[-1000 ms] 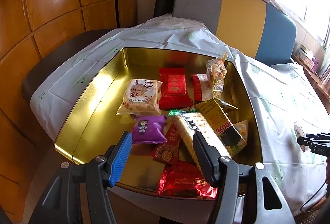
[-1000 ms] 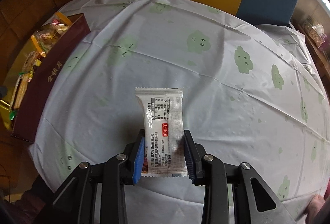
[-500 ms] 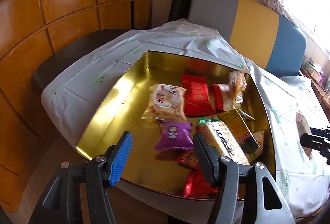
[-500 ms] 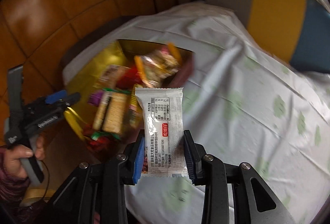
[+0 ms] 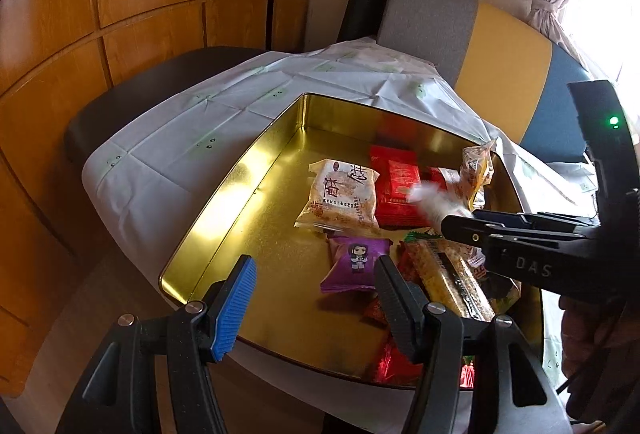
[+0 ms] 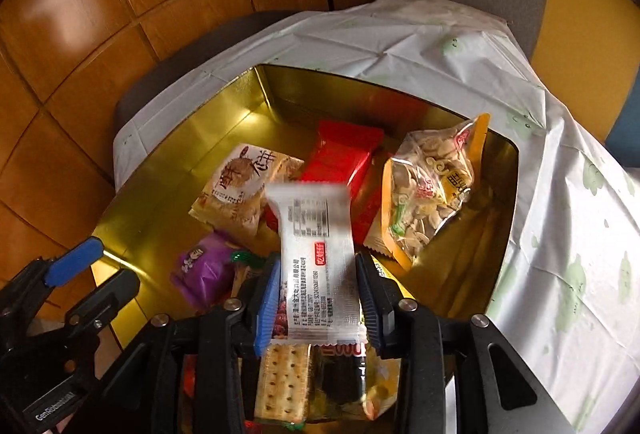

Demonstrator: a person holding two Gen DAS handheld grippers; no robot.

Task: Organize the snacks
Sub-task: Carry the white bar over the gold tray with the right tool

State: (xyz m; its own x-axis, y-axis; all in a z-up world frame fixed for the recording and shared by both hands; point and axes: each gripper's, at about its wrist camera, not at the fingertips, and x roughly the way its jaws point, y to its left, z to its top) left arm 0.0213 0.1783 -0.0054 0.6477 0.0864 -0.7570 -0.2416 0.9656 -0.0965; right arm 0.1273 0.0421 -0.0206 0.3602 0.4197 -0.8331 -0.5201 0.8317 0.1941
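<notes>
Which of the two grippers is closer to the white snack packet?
Right. The right gripper has the white snack packet between its fingers; the left gripper waits empty beside the gold tin.

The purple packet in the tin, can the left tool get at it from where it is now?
Probably yes. The purple packet lies on top near the tin's front, just ahead of the open left tool, nothing covering it. The right tool hangs further right.

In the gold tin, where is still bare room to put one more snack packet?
The gold tin has bare floor along its left wall, bordered by the beige pastry packet and the purple packet. The far left corner is free too. Its right and near side is crowded with piled packets.
</notes>
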